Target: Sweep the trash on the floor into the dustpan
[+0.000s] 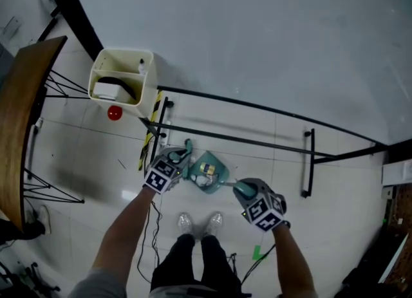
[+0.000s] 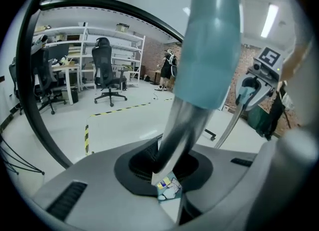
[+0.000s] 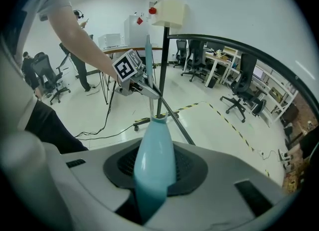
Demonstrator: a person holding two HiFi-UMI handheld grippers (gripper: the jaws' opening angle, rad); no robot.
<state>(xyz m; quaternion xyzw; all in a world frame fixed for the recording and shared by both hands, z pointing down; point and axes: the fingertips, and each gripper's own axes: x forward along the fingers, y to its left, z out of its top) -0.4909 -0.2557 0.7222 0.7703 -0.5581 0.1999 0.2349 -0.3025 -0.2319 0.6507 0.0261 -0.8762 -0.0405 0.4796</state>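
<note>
A teal dustpan (image 1: pixel 207 173) lies on the pale floor just ahead of the person's shoes, with several scraps of trash (image 1: pixel 206 170) inside it. The same trash (image 2: pixel 167 187) shows low between the left jaws. My left gripper (image 1: pixel 179 165) sits at the pan's left side, shut on the broom handle (image 2: pixel 199 60), a teal grip over a metal shaft. To the pan's right, my right gripper (image 1: pixel 248 195) is shut on the teal dustpan handle (image 3: pixel 153 160), whose thin shaft runs to the pan. The broom's head is hidden.
Black metal frame bars (image 1: pixel 244 139) cross the floor just beyond the pan, with a short upright (image 1: pixel 309 161) at the right. A cream bin (image 1: pixel 122 78) and a red knob (image 1: pixel 114 112) stand far left, next to a wooden table (image 1: pixel 19 110). Cables (image 1: pixel 154 226) trail by the feet.
</note>
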